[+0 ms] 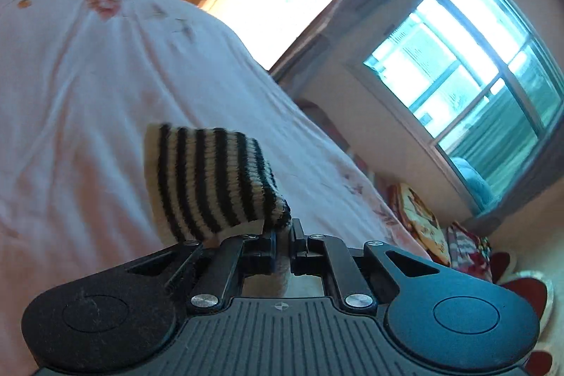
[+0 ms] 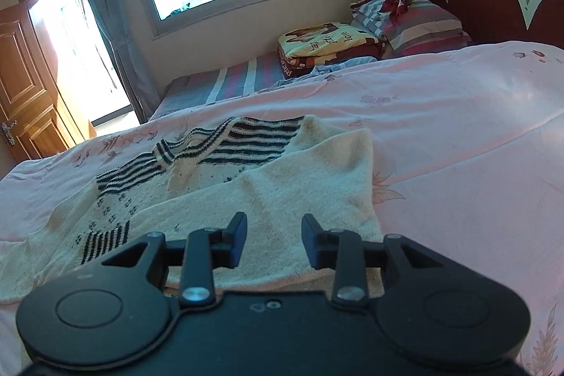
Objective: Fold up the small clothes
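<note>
Cream knitted sweater with black stripes (image 2: 268, 185) spread on the pink floral bed cover (image 2: 458, 136).
My left gripper (image 1: 282, 236) clenches its striped cuff (image 1: 208, 178) aloft; my right gripper (image 2: 273, 240) hovers over it, jaws parted. Folded blankets (image 2: 328, 44) lie beyond.

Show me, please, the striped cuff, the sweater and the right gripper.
striped cuff (image 1: 211, 178): left wrist view, middle of the ribbing.
sweater (image 2: 310, 164): right wrist view, cream folded panel.
right gripper (image 2: 273, 242): right wrist view, midway between its fingertips.
</note>
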`<control>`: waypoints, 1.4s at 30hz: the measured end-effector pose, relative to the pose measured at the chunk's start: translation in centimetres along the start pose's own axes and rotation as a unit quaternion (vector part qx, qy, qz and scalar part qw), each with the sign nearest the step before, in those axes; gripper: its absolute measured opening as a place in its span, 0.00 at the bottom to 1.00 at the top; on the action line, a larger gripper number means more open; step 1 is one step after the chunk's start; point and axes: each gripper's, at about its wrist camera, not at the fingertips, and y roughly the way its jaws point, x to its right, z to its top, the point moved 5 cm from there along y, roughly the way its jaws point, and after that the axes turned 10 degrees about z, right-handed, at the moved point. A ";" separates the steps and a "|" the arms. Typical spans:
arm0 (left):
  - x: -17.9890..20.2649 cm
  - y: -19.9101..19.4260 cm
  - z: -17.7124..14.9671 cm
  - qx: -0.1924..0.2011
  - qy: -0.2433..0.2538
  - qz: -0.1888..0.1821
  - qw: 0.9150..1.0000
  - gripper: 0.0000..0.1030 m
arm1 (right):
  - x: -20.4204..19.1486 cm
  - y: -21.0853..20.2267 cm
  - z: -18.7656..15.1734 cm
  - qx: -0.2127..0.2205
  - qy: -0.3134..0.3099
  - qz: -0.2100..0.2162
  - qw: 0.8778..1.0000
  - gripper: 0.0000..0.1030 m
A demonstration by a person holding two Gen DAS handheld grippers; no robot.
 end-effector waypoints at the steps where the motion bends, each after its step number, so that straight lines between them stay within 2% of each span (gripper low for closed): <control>1: 2.4 0.4 -0.4 -0.009 0.023 -0.018 1.000 0.07 | 0.2 -0.1 0.0 0.001 0.002 -0.001 1.000 0.33; 3: 7.2 1.5 -2.2 -0.028 0.071 -0.049 0.996 0.07 | 0.8 -0.4 0.0 0.003 0.007 -0.004 1.000 0.33; 6: 15.5 2.6 -6.3 -0.062 0.161 -0.093 0.981 0.07 | 1.7 -0.9 0.1 0.005 0.015 -0.007 1.000 0.33; 11: 26.0 2.1 -15.2 -0.112 0.285 -0.134 0.942 0.07 | 3.7 -1.8 0.6 0.012 0.034 -0.014 0.999 0.35; 14: 28.9 1.5 -20.4 -0.151 0.339 -0.147 0.917 0.07 | 5.1 -2.0 0.8 0.014 0.054 -0.013 0.998 0.36; 15: 29.4 0.9 -21.6 -0.142 0.356 -0.138 0.913 0.08 | 5.4 -1.9 0.8 0.015 0.060 -0.013 0.998 0.36; 16: 29.8 0.3 -22.2 -0.120 0.366 -0.134 0.913 0.14 | 5.8 -1.8 0.8 0.015 0.069 -0.012 0.997 0.37; 18: 30.0 -0.8 -22.4 -0.118 0.363 -0.151 0.912 0.54 | 6.1 -1.6 0.9 0.016 0.083 -0.007 0.996 0.38; 19: 30.2 -1.3 -22.4 -0.118 0.362 -0.155 0.912 0.58 | 6.1 -1.4 0.8 0.016 0.089 -0.002 0.996 0.39; 21: 30.1 -1.8 -21.9 -0.105 0.375 -0.145 0.909 0.58 | 5.8 -0.9 0.9 0.014 0.095 0.008 0.995 0.39; 22: 29.8 -2.2 -21.4 -0.103 0.373 -0.144 0.911 0.58 | 5.5 -0.6 0.9 0.013 0.098 0.016 0.995 0.40; 24: 27.7 -2.8 -20.1 -0.101 0.348 -0.138 0.922 0.58 | 4.6 0.3 1.0 0.006 0.102 0.038 0.994 0.40; 25: 26.5 -3.1 -19.1 -0.092 0.339 -0.126 0.928 0.58 | 4.1 0.7 1.0 0.001 0.104 0.047 0.994 0.41; 29: 20.1 -4.4 -15.6 -0.048 0.322 -0.074 0.943 0.58 | 0.7 3.2 1.3 -0.022 0.090 0.085 0.992 0.41; 31: 16.8 -4.1 -13.9 -0.045 0.318 -0.035 0.946 0.51 | -1.6 4.4 1.5 -0.028 0.067 0.098 0.993 0.42; 32: 15.3 -3.9 -13.3 -0.050 0.313 -0.022 0.948 0.44 | -2.7 5.1 1.5 -0.033 0.054 0.103 0.993 0.42; 34: 13.0 -3.2 -12.5 -0.060 0.304 -0.002 0.951 0.41 | -5.4 6.6 1.4 -0.046 0.017 0.107 0.993 0.44; 37: 11.6 -1.8 -12.4 -0.082 0.317 0.006 0.945 0.40 | -8.7 8.7 0.8 -0.058 -0.058 0.084 0.993 0.49; 39: 11.8 -1.3 -12.5 -0.081 0.323 0.002 0.943 0.40 | -9.9 10.4 0.2 -0.075 -0.112 0.040 0.990 0.49; 40: 11.9 -1.4 -12.4 -0.078 0.325 -0.001 0.942 0.40 | -10.1 11.0 -0.1 -0.084 -0.127 0.021 0.988 0.46; 42: 12.1 -1.1 -12.1 -0.070 0.324 -0.004 0.944 0.40 | -9.7 11.0 -0.2 -0.085 -0.126 0.011 0.988 0.26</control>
